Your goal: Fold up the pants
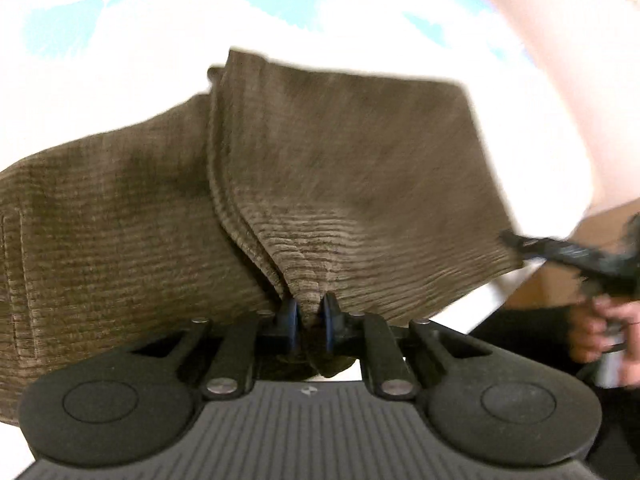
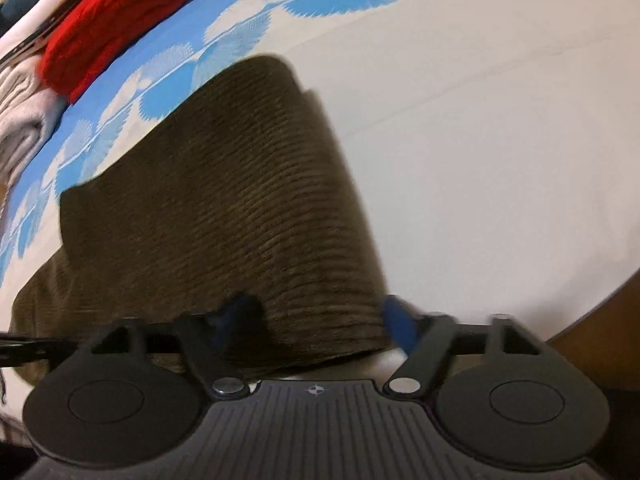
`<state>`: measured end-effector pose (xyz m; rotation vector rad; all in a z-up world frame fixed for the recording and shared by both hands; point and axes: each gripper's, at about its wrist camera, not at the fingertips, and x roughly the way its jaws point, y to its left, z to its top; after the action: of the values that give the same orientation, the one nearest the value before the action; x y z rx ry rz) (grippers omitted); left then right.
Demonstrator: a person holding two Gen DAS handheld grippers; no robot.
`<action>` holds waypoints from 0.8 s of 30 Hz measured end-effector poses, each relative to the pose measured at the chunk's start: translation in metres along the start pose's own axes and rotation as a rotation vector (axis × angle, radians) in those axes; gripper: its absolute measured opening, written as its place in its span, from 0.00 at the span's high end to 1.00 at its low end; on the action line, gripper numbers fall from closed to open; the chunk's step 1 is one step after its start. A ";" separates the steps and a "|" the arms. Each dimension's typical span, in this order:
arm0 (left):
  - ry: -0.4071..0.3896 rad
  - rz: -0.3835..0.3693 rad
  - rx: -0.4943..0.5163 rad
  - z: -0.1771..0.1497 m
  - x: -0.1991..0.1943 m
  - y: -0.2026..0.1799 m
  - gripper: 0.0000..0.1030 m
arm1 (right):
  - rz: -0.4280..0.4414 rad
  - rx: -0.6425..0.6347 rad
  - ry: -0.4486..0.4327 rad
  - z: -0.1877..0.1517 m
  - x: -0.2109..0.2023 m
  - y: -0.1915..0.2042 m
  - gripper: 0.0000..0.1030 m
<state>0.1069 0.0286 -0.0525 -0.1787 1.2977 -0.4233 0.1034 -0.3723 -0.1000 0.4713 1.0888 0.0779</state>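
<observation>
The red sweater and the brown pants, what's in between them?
Only bare bedsheet, blue with white patterns, lies between the red sweater and the brown pants. The right wrist view shows it.

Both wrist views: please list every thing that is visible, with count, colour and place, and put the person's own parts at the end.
pants: one, brown corduroy, partly folded on the bed sheet.
bed sheet: one, white with blue pattern, under the pants.
red garment: one, red, folded, far left edge of the sheet.
pale garments: number unclear, whitish, stacked beside the red garment.
left gripper: one, black, shut on a pinch of the pants.
right gripper: one, black with blue pads, open, astride the pants' near edge.
hand: one, holding the right gripper.
</observation>
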 end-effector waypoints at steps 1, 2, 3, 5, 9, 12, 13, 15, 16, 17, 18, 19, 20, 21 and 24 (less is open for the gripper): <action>-0.012 -0.029 -0.001 -0.002 -0.007 0.000 0.87 | -0.003 0.027 -0.021 0.003 -0.004 -0.003 0.53; -0.006 -0.042 0.001 -0.005 -0.010 0.000 0.87 | 0.001 0.054 -0.040 0.006 -0.008 -0.009 0.66; 0.021 -0.027 0.005 -0.009 -0.007 0.001 0.87 | -0.005 0.073 -0.059 0.009 -0.012 -0.013 0.73; 0.108 0.051 0.034 -0.015 0.009 0.006 0.87 | -0.071 0.069 -0.097 0.014 -0.016 -0.017 0.73; 0.097 0.137 0.076 -0.010 0.013 0.003 0.67 | -0.039 0.105 -0.067 0.016 -0.008 -0.022 0.70; -0.046 0.238 0.149 0.002 -0.005 -0.009 0.54 | -0.016 0.070 -0.081 0.014 -0.007 -0.013 0.58; -0.085 0.287 0.197 0.004 -0.007 -0.016 0.54 | -0.013 0.047 -0.093 0.014 -0.009 -0.011 0.51; -0.123 0.330 0.265 0.007 -0.005 -0.028 0.54 | 0.012 0.020 -0.100 0.014 -0.008 -0.006 0.33; -0.126 0.324 0.275 0.009 -0.001 -0.031 0.55 | 0.017 0.008 -0.095 0.013 -0.008 -0.003 0.33; -0.125 0.320 0.282 0.012 0.002 -0.033 0.55 | 0.016 -0.012 -0.078 0.012 -0.004 -0.001 0.33; -0.126 0.326 0.295 0.015 0.007 -0.037 0.55 | 0.006 -0.036 -0.052 0.011 0.002 0.001 0.33; -0.127 0.337 0.309 0.017 0.012 -0.042 0.56 | -0.015 -0.057 -0.019 0.007 0.006 0.001 0.33; -0.126 0.348 0.326 0.019 0.016 -0.046 0.56 | -0.042 -0.077 0.018 0.004 0.013 0.001 0.33; -0.123 0.357 0.338 0.023 0.021 -0.052 0.56 | -0.050 -0.080 0.031 0.003 0.016 0.000 0.33; -0.120 0.369 0.355 0.026 0.029 -0.054 0.57 | -0.034 -0.065 0.036 0.007 0.018 -0.003 0.33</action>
<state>0.1272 -0.0352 -0.0520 0.3260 1.0878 -0.3134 0.1171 -0.3723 -0.1138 0.3943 1.1262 0.0915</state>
